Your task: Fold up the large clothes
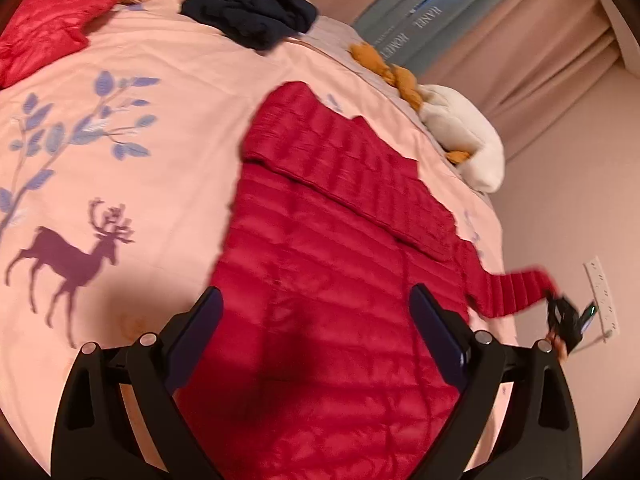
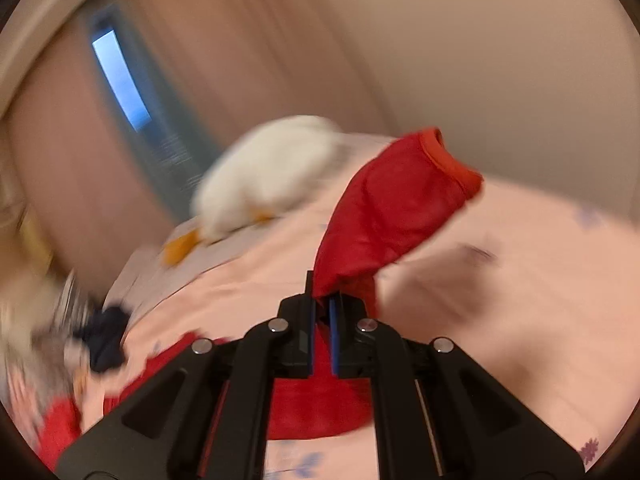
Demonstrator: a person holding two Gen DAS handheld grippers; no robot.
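We hover left gripper (image 1: 316, 320), jaws wide and empty, low centre of left wrist view, over red quilted puffer jacket (image 1: 320, 280) lying flat mid-frame on pink deer-print bedspread (image 1: 120, 208). One sleeve already lies folded across. Far right, right gripper (image 2: 322, 312) pinches other red sleeve (image 2: 384, 216) near cuff, lifted off bed. Step, we judge: sleeve fold. Next: carry sleeve leftward across body, release flat.

Red quilted jacket (image 1: 320, 300), sleeve (image 2: 392, 208) lifted
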